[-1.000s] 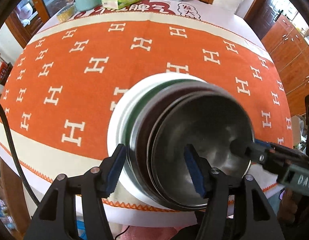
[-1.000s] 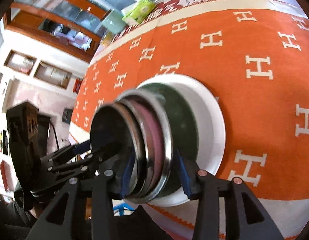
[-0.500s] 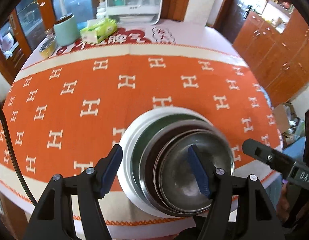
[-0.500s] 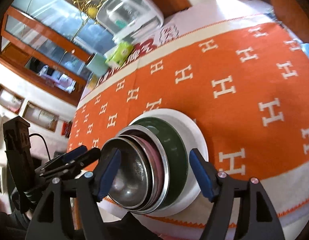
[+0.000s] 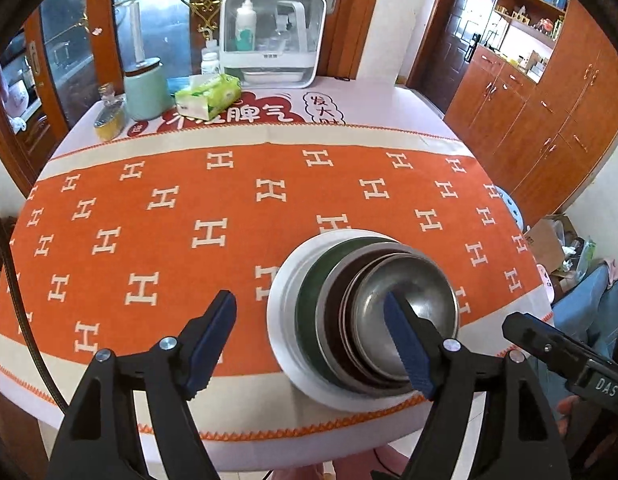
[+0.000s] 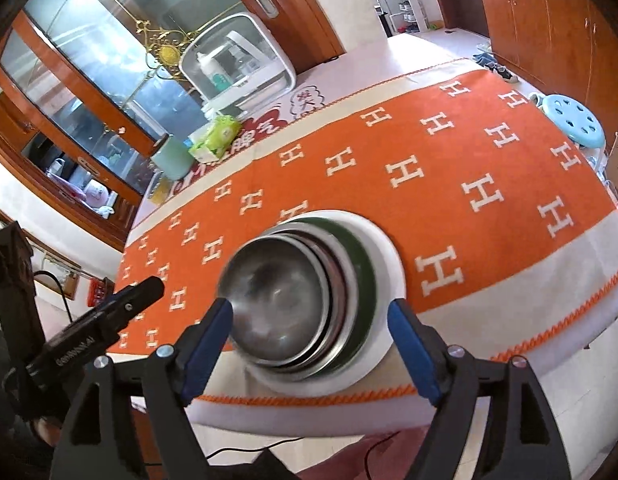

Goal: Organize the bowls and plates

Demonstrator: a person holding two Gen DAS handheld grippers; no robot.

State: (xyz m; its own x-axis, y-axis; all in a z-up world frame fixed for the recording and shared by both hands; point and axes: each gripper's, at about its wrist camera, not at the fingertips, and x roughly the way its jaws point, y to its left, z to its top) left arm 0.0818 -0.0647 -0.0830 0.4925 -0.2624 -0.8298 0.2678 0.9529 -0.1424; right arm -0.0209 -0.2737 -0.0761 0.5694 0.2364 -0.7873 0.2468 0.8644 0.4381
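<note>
I see an orange cloth with white H-shaped marks (image 5: 157, 240) and a cream border stitched in orange zigzag covering my worktop (image 5: 389, 92), whose far end shows white with red printed characters. Ahead of my left hand-held gripper (image 5: 309, 344), black with blue pads, sits a round white plate (image 5: 281, 320), a dark green plate (image 5: 309, 300) on it, then shiny grey steel bowls (image 5: 405, 308). Far beyond stand a mint-green round canister (image 5: 145, 88) and a green-and-white tissue pack (image 5: 209, 96). My right hand-held gripper (image 6: 309, 340) is black and blue too.
</note>
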